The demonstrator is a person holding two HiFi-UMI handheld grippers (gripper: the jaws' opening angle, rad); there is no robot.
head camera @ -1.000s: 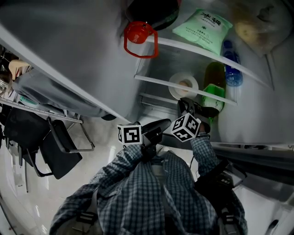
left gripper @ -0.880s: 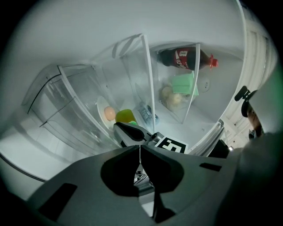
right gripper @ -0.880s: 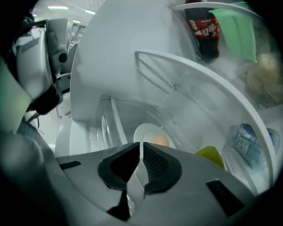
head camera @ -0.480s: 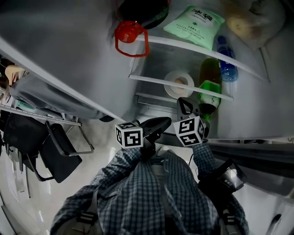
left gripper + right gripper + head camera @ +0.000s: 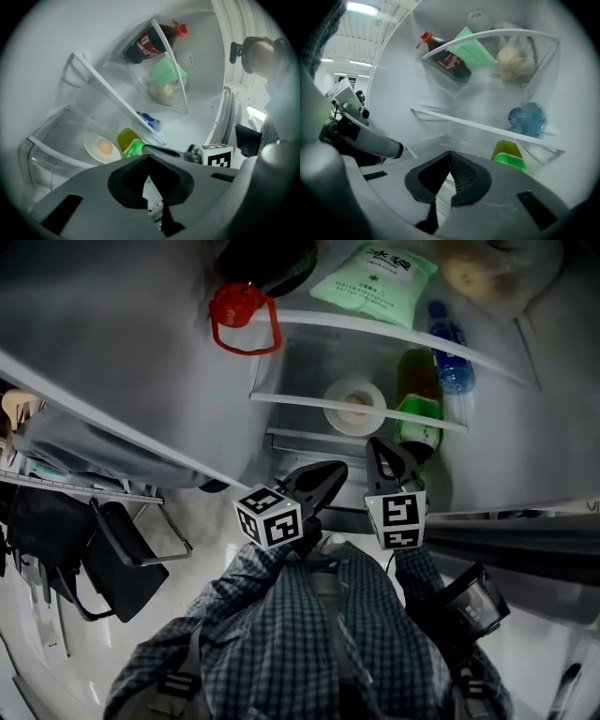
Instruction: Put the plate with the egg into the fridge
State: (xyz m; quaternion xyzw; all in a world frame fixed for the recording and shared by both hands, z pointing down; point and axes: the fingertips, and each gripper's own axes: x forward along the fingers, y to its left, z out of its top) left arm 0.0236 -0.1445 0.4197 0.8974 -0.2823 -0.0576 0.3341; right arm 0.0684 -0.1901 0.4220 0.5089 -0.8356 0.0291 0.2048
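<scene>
Plate (image 5: 354, 407) with the egg (image 5: 355, 410) sits on a glass shelf (image 5: 291, 400) inside the fridge (image 5: 525, 446), just beside a green bottle (image 5: 417, 411) with a bright green cap, and neither claw touches it. The left claw (image 5: 337, 470) has its jaws drawn together on nothing, and the right claw (image 5: 379, 446) is likewise closed and empty; both hang low in front of that shelf. The placing looks done, so the step in hand is probably to back out and shut the fridge. To do that well, each claw should come straight back toward the person, kept below the shelf lip and clear of the green bottle, which stands closest to the right claw and could tip against the plate. As for writing, a pale green packet (image 5: 375, 282) on the shelf above carries dark printed characters too small to read. A dark bottle (image 5: 150, 44) with a red cap has a red label with white lettering, which cannot be made out either. A bottle with a blue label (image 5: 450, 371) shows no legible print, and the claws' cubes bear only square markers.
</scene>
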